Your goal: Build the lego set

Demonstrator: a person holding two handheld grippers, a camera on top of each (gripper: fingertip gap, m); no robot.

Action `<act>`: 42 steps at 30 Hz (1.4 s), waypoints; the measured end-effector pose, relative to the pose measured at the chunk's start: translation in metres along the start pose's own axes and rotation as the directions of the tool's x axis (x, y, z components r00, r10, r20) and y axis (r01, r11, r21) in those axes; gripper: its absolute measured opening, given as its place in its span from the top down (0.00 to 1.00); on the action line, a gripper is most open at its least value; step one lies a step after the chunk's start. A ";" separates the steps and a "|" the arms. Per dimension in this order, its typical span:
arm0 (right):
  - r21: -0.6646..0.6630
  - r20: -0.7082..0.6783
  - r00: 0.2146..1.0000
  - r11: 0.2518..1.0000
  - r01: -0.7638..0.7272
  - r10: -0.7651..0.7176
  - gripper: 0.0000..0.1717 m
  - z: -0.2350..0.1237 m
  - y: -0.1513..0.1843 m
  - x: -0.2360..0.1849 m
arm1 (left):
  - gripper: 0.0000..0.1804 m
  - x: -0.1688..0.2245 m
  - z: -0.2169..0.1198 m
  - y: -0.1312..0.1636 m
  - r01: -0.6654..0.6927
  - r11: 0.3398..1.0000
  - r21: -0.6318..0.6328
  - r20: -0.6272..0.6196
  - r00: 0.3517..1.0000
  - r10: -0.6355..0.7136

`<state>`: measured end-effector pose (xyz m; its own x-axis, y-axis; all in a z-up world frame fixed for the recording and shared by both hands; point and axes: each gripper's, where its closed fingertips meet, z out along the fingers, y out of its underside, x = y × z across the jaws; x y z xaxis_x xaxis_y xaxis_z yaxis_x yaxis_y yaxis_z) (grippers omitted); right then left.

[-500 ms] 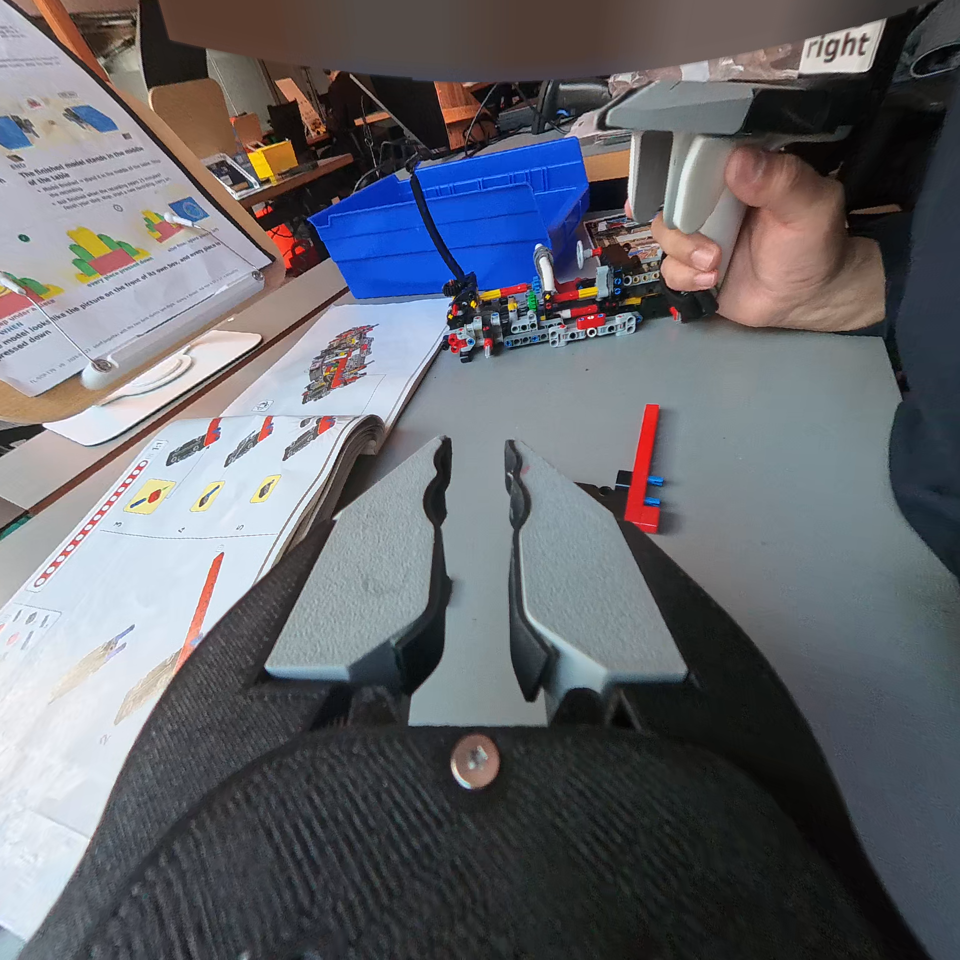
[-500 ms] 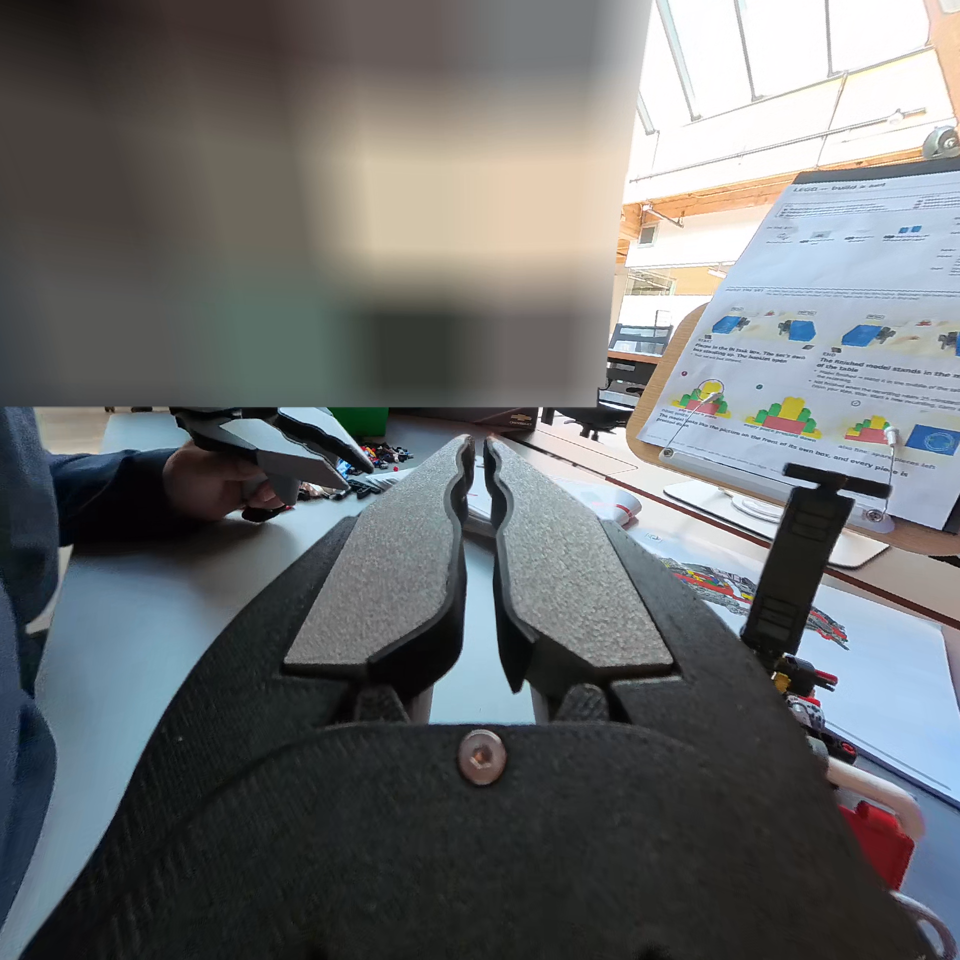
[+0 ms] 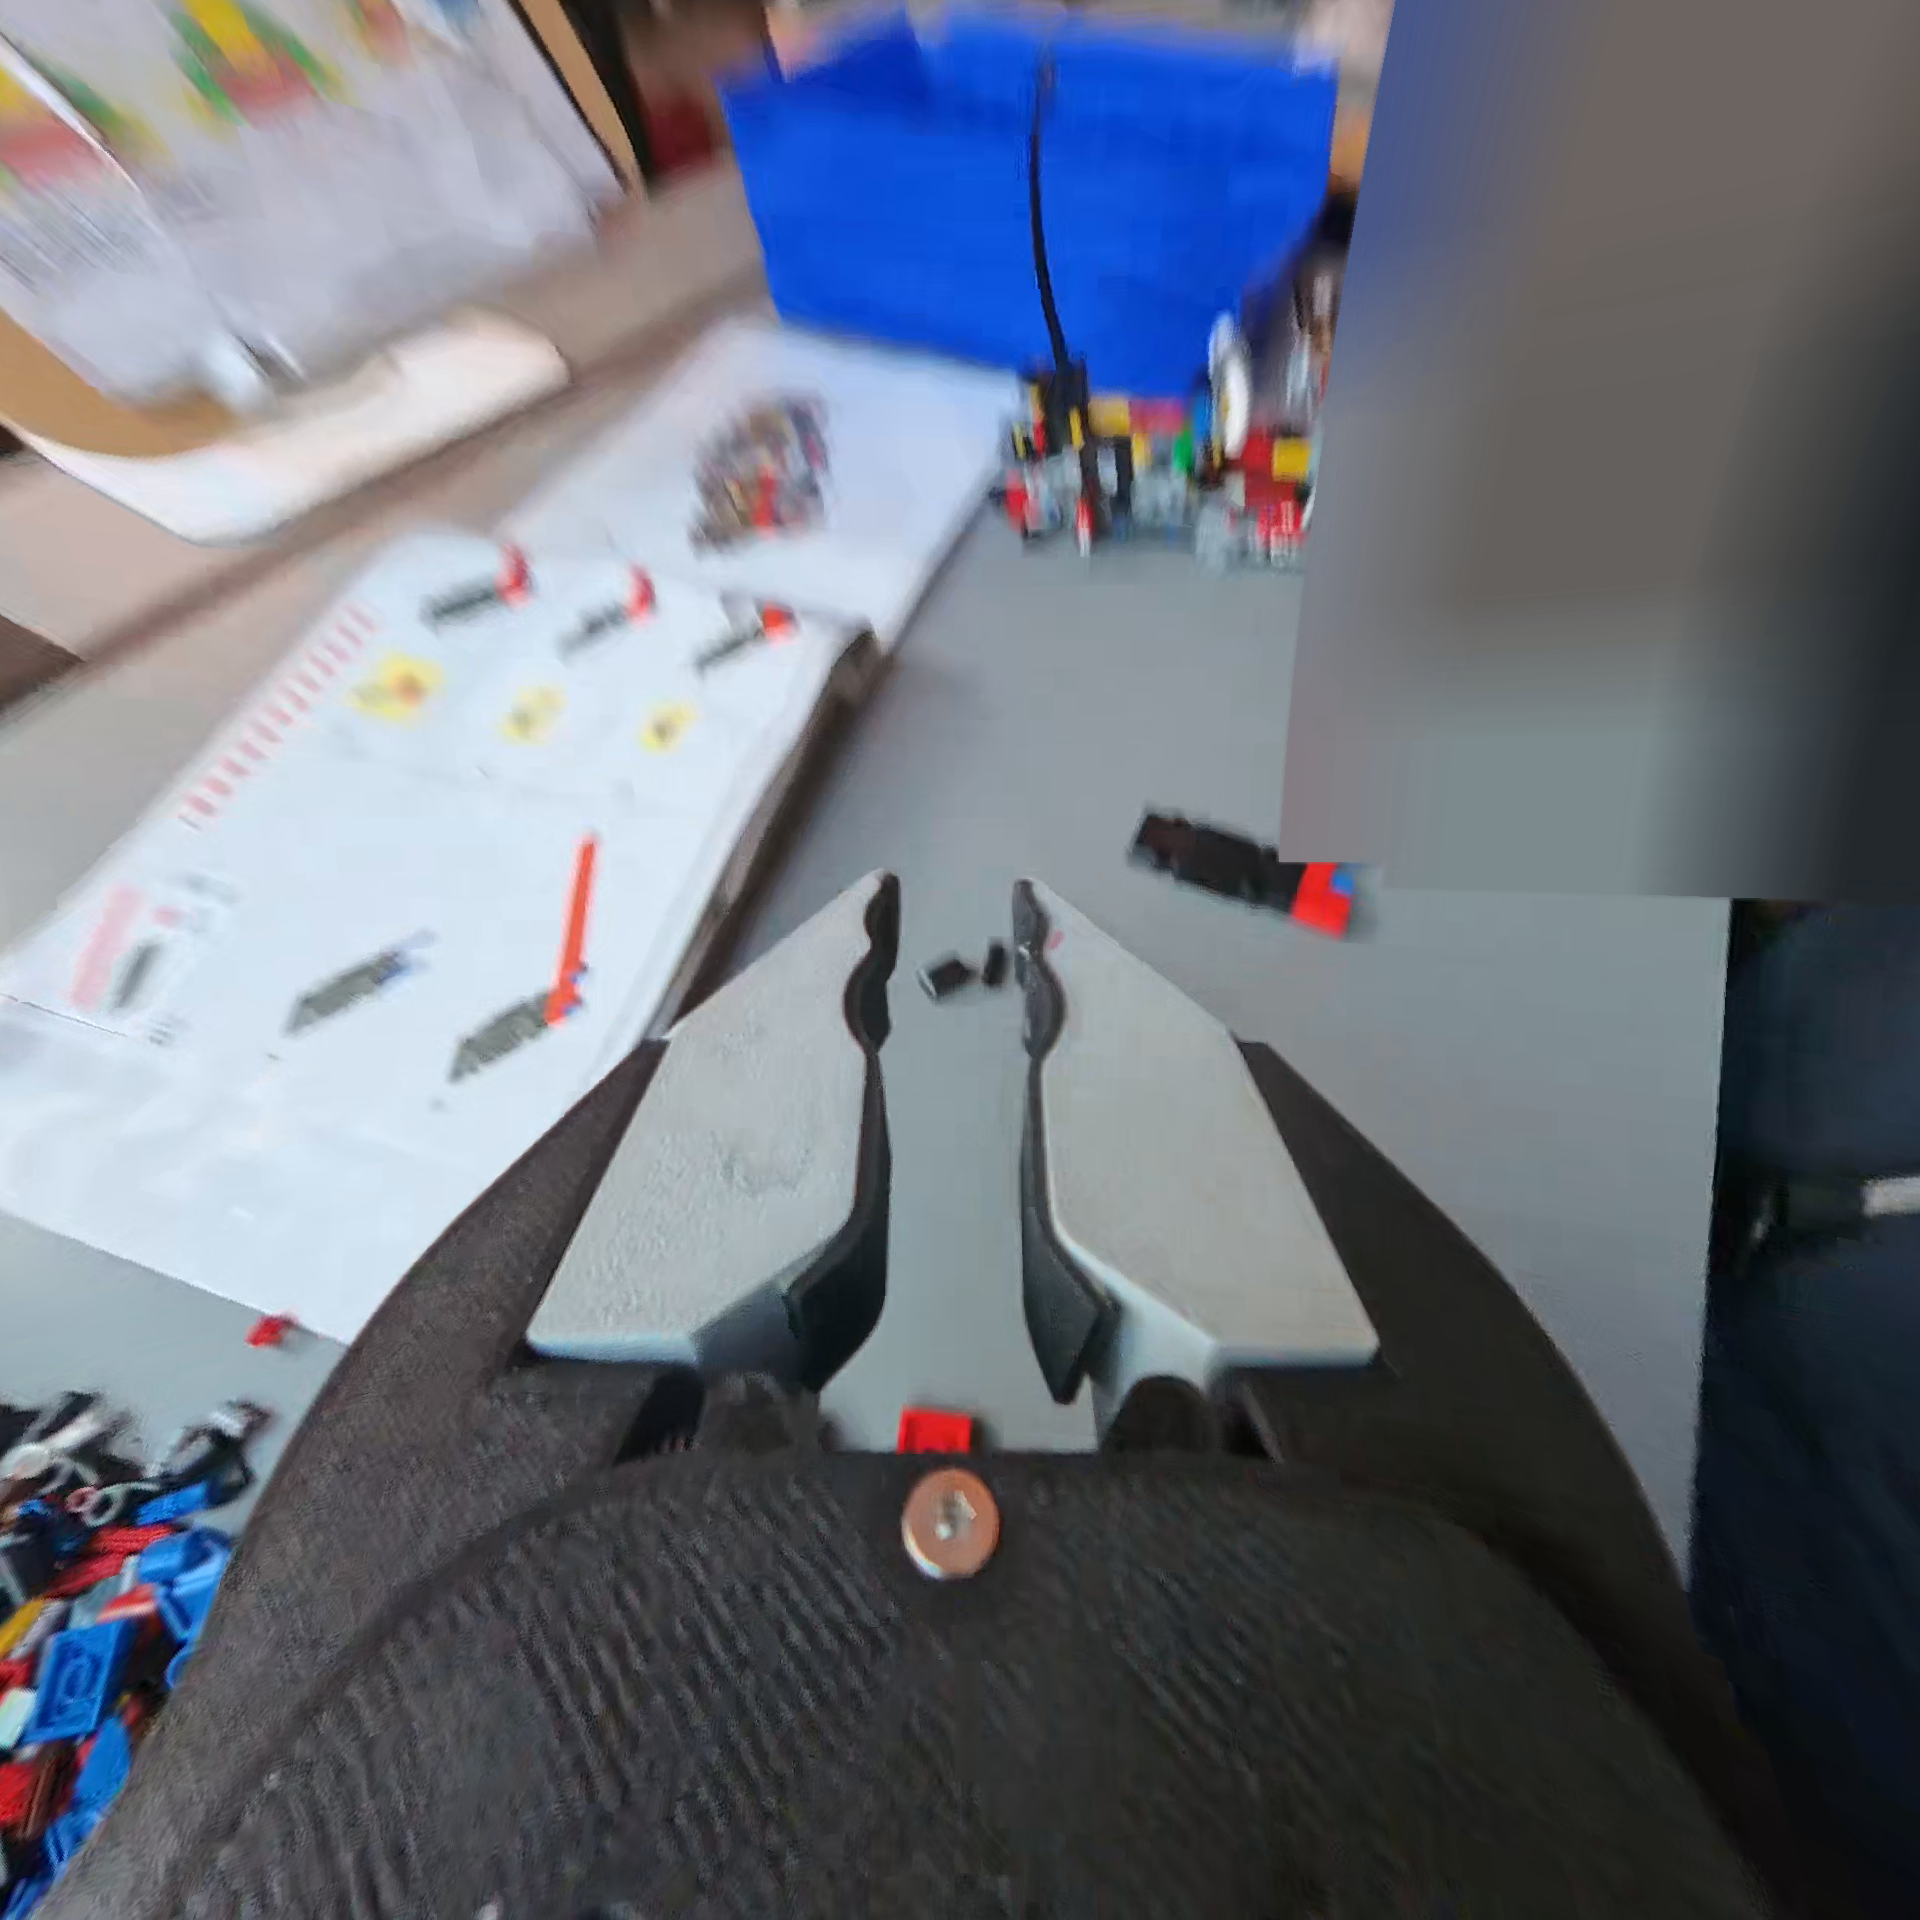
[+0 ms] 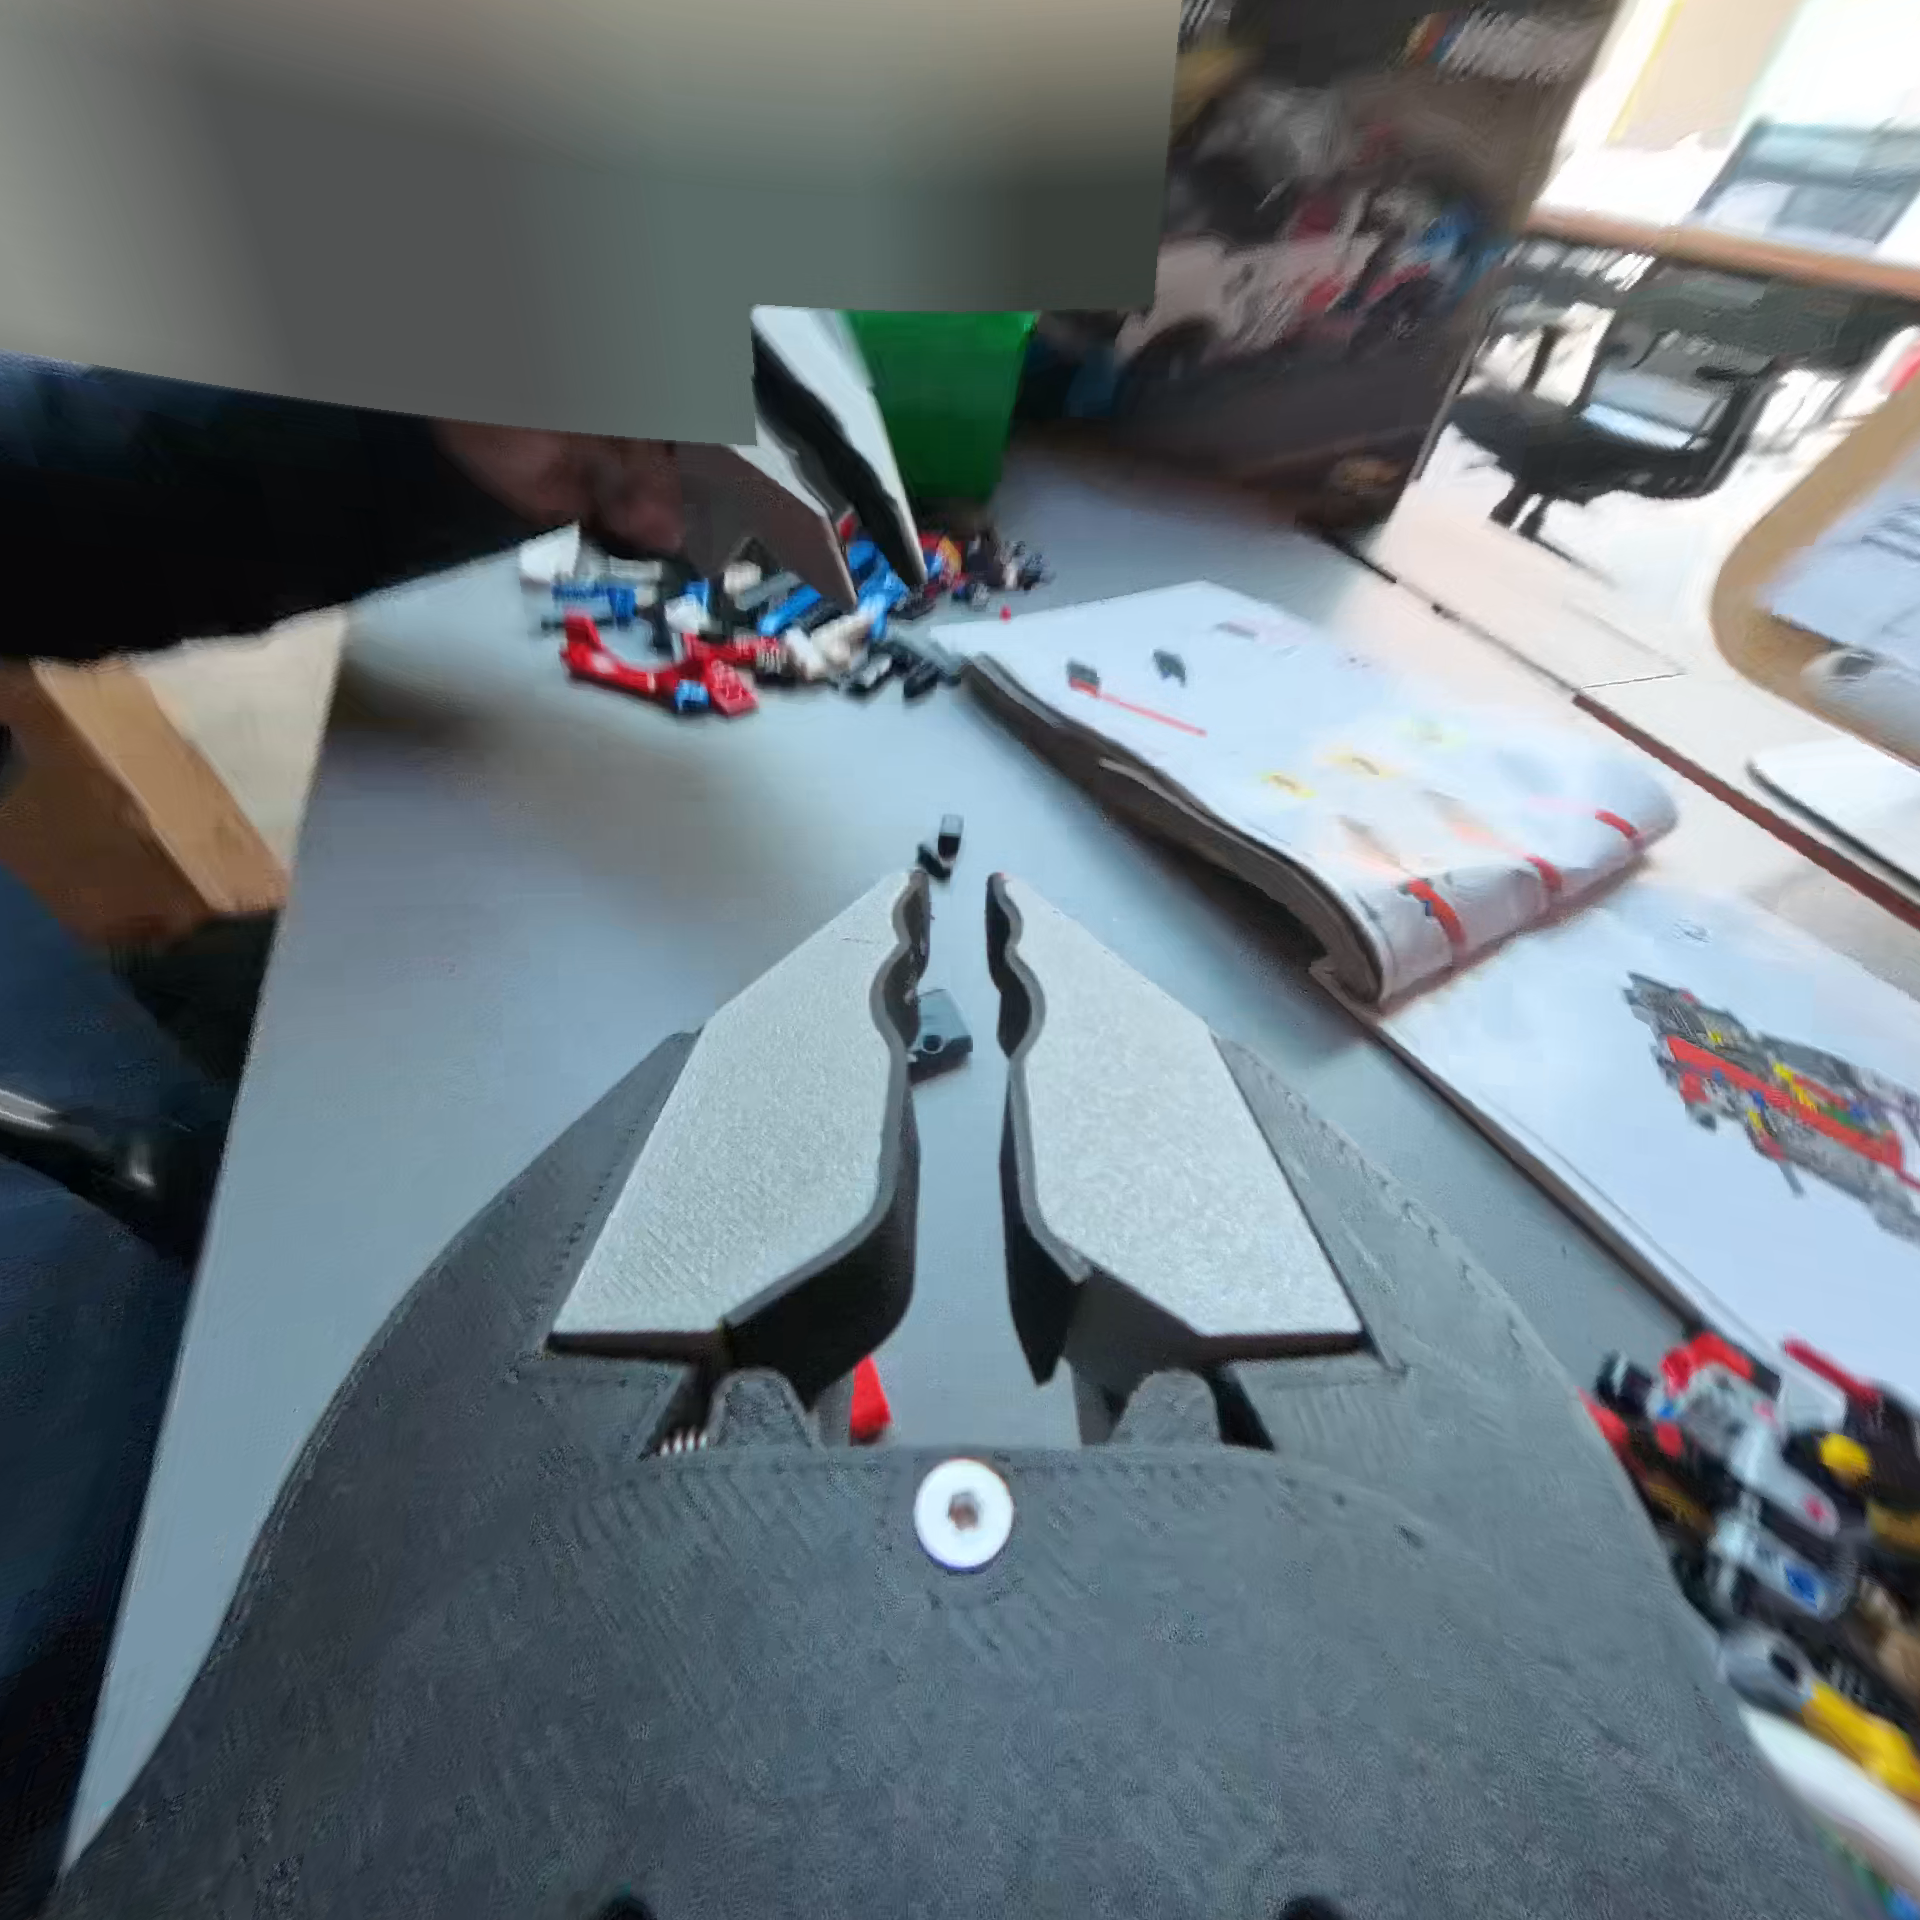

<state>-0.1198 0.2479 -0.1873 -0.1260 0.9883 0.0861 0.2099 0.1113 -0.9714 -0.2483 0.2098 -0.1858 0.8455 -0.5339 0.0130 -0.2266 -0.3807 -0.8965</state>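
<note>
My left tongs [image 3: 951, 935] were open, gripping nothing; two small black pieces [image 3: 961, 971] lay on the grey table [image 3: 1455, 1039] between the tips. Right tongs [image 4: 956, 904] were open too, with a black connector [image 4: 940, 1023] against the 9 o'clock pad, unclamped.

Out past the flat grey tabletop [image 4: 623, 935], bright daylight pours in at two o'clock through pale glazed panels [image 4: 1808, 94], washing that whole corner almost white. Just below the glare, a long light-wood desk edge [image 4: 1714, 249] runs across, and a black office chair on a wheeled base [image 4: 1631, 416] stands on a warm tan floor [image 4: 1455, 561]. At nine o'clock, a light-brown wooden block of furniture [image 4: 114, 790] sits beside the table's edge. From the other side, a brown wooden table strip [image 3: 665, 291] borders the grey top at eleven o'clock. The distance there is too smeared to read.
</note>
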 end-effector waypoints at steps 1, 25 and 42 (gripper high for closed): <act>-0.051 0.020 0.999 0.998 0.045 -0.044 0.95 0.011 0.003 -0.003 | 0.88 0.003 0.009 0.015 -0.014 0.994 -0.105 -0.046 0.999 0.009; -0.469 0.276 0.961 0.870 0.154 -0.021 0.85 0.115 0.063 -0.007 | 0.96 -0.002 0.066 0.073 -0.402 0.818 -0.412 -0.316 0.905 0.285; -0.352 0.433 0.845 0.922 -0.160 0.312 0.91 0.115 0.005 -0.042 | 0.97 0.023 0.022 0.031 -0.745 0.566 -0.353 0.133 0.559 0.819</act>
<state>-0.2252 0.1951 -0.2215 -0.4614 0.8251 -0.3262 0.5548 -0.0186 -0.8318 -0.2252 0.2022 -0.2226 0.3511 -0.5097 -0.7854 -0.9289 -0.0840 -0.3607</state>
